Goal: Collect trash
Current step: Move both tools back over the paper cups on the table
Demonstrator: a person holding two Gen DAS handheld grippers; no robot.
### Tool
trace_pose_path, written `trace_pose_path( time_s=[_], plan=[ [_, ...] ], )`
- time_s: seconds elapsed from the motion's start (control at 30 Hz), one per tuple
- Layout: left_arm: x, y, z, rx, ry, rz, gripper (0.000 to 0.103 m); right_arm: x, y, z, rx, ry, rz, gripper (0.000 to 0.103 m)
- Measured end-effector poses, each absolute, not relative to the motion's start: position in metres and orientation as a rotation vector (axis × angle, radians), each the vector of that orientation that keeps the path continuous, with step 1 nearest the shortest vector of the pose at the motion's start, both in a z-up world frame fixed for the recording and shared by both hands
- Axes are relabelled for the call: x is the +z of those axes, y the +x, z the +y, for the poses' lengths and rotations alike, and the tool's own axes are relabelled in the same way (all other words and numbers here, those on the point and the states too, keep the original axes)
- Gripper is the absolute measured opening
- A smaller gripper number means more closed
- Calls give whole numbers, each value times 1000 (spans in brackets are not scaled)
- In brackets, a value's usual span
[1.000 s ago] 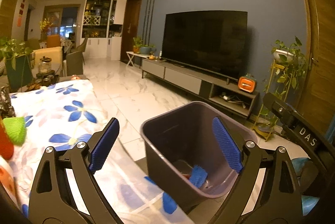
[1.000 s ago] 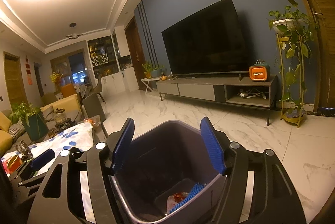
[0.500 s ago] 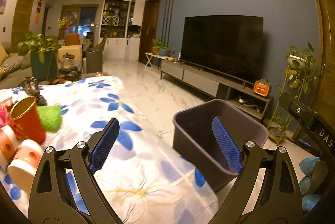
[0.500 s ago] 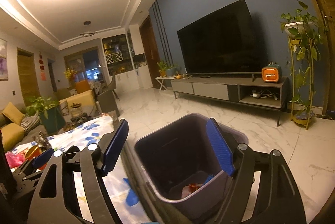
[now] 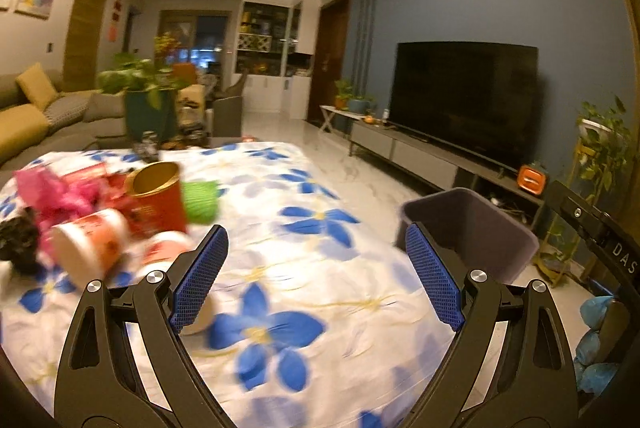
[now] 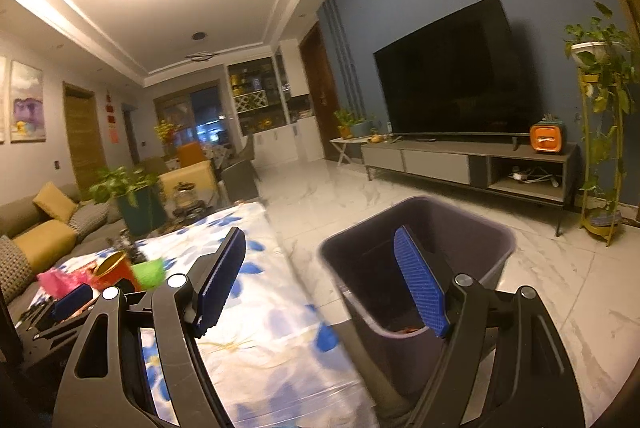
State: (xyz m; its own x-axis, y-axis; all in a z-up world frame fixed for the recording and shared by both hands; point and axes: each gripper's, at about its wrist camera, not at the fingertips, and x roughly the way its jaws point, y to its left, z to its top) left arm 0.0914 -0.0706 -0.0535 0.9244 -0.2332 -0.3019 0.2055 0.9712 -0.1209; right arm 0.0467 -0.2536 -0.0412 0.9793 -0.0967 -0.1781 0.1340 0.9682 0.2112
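Left gripper (image 5: 316,280) swung toward cups (image 5: 90,248); bin (image 6: 416,268) contents (right view only).

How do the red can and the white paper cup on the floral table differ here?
The red can stands roughly upright, its gold-rimmed mouth open to the top; the white paper cup lies tipped on its side. The can is solid red, the cup white with red print. The can sits farther back, beside a green cup. Both rest on the floral tablecloth, ungripped.
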Motion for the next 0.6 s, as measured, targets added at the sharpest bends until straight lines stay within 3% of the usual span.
trace_pose_path(
  time_s=[0.6],
  plan=[
    [-74,62,64,81,-150,321,89,-66,61,-126,171,97,244,75]
  ],
)
